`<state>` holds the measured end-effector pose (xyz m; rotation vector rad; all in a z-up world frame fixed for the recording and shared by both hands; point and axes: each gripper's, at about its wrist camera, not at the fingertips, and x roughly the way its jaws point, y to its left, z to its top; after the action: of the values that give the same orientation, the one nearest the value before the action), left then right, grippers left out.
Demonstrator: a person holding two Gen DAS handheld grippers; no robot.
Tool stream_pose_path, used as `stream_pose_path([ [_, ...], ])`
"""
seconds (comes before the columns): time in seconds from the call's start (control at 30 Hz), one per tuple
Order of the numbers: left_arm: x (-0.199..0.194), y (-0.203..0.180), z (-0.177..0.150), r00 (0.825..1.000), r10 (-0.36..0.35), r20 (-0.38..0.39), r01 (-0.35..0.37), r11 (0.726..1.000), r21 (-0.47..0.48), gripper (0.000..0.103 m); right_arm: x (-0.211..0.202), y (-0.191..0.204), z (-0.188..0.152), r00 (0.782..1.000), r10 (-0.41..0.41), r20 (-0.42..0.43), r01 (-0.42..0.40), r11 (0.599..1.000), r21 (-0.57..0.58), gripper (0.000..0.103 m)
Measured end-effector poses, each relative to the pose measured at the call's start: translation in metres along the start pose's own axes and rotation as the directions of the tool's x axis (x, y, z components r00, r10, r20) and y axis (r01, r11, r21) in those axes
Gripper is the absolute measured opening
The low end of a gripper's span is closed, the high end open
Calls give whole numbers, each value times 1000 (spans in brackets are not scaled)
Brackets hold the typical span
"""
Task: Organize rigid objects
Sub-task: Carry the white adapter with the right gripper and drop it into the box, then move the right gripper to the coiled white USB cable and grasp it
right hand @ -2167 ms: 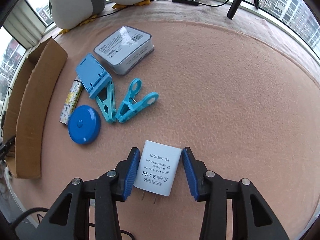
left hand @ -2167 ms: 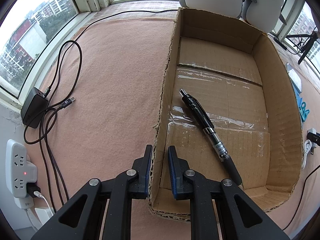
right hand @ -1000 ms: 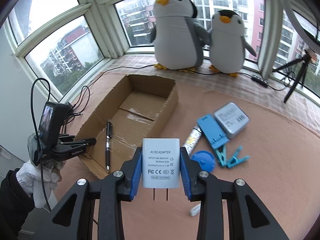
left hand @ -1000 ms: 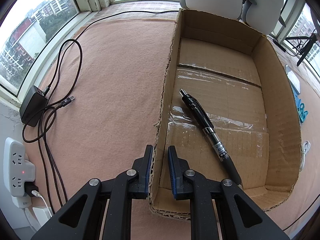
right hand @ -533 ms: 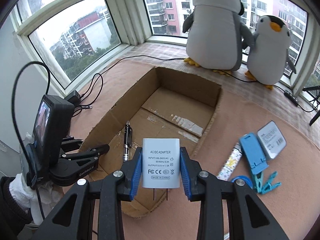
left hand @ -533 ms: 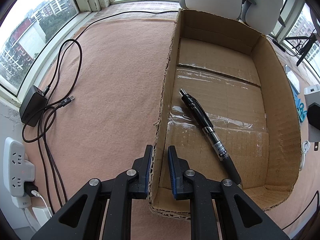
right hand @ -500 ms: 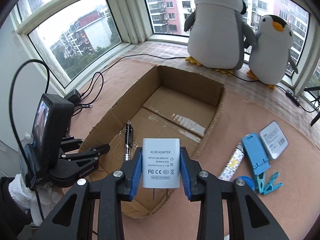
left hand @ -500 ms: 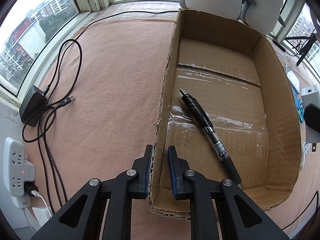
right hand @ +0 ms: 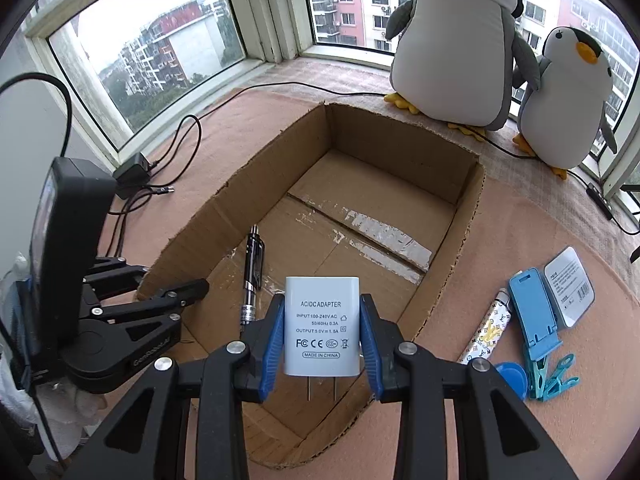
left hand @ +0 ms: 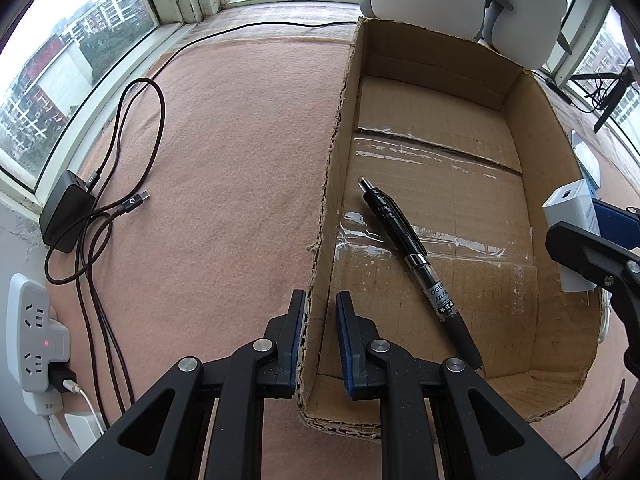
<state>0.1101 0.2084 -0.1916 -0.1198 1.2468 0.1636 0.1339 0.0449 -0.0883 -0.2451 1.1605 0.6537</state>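
Over the cardboard box (right hand: 460,216), right tool (right hand: 322,334) clamps white adapter (right hand: 320,324); left tool (left hand: 318,320) pinches its wall.

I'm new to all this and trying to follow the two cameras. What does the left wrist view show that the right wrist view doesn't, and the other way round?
Only the left wrist view shows the white power strip by the wall.

Only the right wrist view shows the printed face of the white adapter, held in the right gripper, and the blue phone stand, patterned tube and teal clips beside the box.

Both show the cardboard box, the black pen inside it, the left gripper clamping its wall, and the two penguin toys.
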Motion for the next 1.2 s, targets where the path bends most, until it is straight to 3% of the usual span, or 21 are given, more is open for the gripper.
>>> stream_pose_path([
  [0.13,0,0,0,1000,0,0,0,1000,0,15,6,4,0,1000,-6,-14,6,1000,-18,33],
  [0.3,0,0,0,1000,2,1,-2,1000,-1,15,-3,3,-1,1000,-1,3,1,1000,-19,45],
  [0.63,1,0,-1,1000,3,1,-3,1000,0,15,-46,-48,-23,1000,10,28,-13,992,127,45],
  [0.9,1,0,-1,1000,5,1,-5,1000,2,15,-76,-108,-63,999,-39,10,35,957,288,45],
  [1.2,-1,0,0,1000,10,4,-10,1000,5,15,-84,-168,-110,996,-77,-35,85,874,478,45],
])
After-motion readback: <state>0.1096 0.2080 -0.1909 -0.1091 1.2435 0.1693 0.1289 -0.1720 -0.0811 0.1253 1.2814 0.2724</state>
